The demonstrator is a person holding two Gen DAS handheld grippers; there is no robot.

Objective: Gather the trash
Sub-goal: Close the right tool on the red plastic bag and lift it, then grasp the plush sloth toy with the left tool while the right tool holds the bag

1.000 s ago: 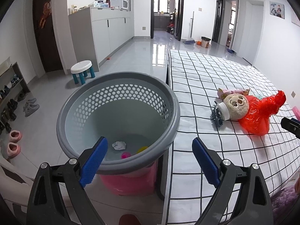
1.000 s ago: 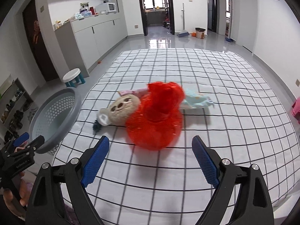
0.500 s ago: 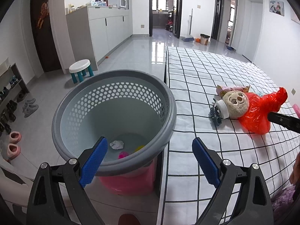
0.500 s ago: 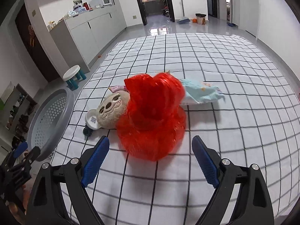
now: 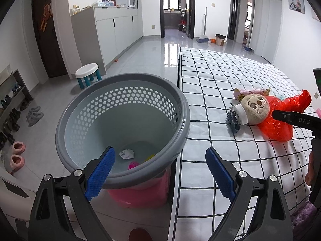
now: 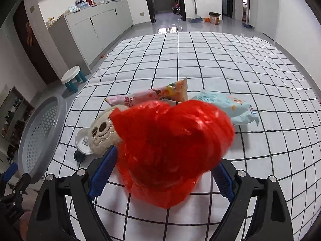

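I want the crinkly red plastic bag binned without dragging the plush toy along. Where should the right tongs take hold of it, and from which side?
Probably the crinkly red plastic bag's bulging near end, approached from above on the side away from the beige plush toy. That end is puffed up off the checked sheet, and the open right tongs already straddle it; the far part lies against the plush toy.

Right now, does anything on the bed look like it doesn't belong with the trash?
Yes. A plush toy lies among the trash on the bed, right against the crumpled red plastic bag and beside two snack wrappers. It looks like a toy, not rubbish.
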